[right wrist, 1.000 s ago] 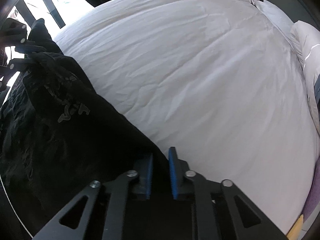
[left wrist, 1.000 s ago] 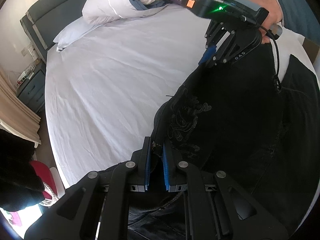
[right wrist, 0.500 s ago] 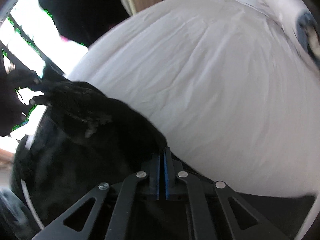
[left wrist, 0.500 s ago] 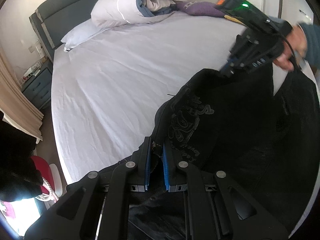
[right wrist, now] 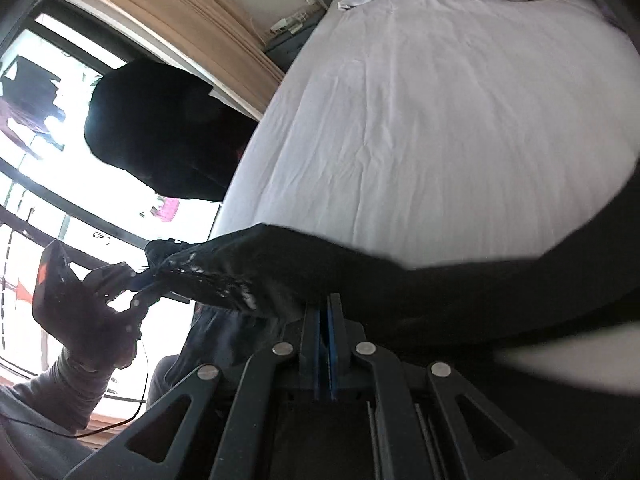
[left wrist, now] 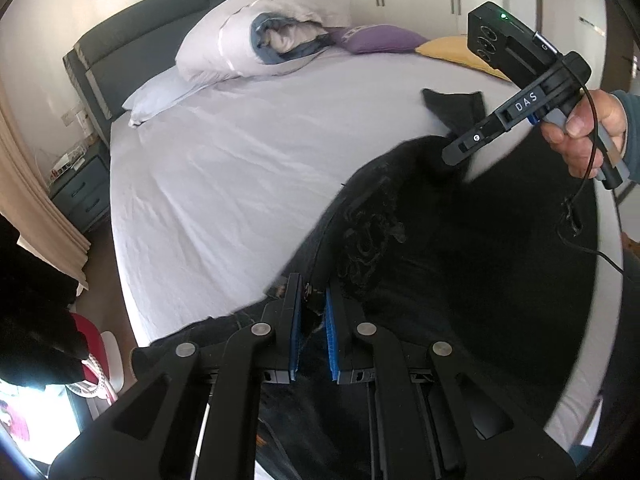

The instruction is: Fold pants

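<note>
On a bed point(left wrist: 224, 168) with a pale sheet, we hold black pants point(left wrist: 460, 264) stretched above the mattress: our left claw point(left wrist: 313, 328) pinches one edge, our right claw point(right wrist: 324, 336) clamps another.

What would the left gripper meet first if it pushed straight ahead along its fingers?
Most likely the black pants already pinched in the left gripper: the cloth rises directly ahead. Beyond it lies the white bedsheet, though depth is unclear.

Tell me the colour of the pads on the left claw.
Blue pads, clearest in the left wrist view.
</note>
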### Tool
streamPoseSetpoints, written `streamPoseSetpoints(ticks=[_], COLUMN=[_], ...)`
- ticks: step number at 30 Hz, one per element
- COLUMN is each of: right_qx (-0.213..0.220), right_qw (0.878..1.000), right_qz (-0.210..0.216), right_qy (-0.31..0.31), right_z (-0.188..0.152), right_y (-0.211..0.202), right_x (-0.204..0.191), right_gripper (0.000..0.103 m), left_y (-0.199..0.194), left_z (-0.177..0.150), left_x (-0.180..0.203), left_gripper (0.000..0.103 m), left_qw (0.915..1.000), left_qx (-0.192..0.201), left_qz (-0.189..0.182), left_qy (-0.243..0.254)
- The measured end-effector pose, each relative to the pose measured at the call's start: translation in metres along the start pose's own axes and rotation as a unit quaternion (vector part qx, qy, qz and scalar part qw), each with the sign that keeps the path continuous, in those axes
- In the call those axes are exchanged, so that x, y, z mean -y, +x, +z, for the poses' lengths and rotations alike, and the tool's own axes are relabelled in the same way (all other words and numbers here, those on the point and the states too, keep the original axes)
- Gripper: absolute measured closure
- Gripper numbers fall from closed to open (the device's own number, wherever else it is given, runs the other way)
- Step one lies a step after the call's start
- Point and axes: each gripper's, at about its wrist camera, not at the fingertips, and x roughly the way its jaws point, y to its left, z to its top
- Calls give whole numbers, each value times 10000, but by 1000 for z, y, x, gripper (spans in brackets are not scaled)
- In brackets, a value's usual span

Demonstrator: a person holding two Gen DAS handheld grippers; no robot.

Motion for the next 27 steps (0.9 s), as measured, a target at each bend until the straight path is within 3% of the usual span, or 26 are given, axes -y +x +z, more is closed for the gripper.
streamPoseSetpoints(ticks=[2, 7, 13, 15, 23, 27], right_qx=[-58, -410, -875, -1005, -990, -880], right_qw=[9998, 9971, 9837, 9741, 9328, 9313], right_qz=[-137, -487, -1021, -1275, -2187, -2269], right_qy=[-152, -427, -1196, -1571, -2687, -2711], right_z=[-27, -79, -141, -159, -195, -192], right_y=[7, 20, 22, 23, 25, 23], right_x=[-22, -26, -39, -48, -85, -87], right_gripper=[99, 99, 99, 99, 98, 98], left_y=[-12, -33, -44, -50, -67, -74], left_z=[-10, -50, -104, -119, -144, -146], left_x=[16, 70, 127, 143, 171, 176], left_gripper=[93, 93, 94, 93, 94, 94], left_qw=[10000, 9988, 9942, 9927, 9888, 9871], left_qx=[-18, -277, -679, -714, -697, -681], left_qz=[-77, -149, -346, -365, -311, -300], left_qy=[24, 377, 762, 902, 1281, 1418])
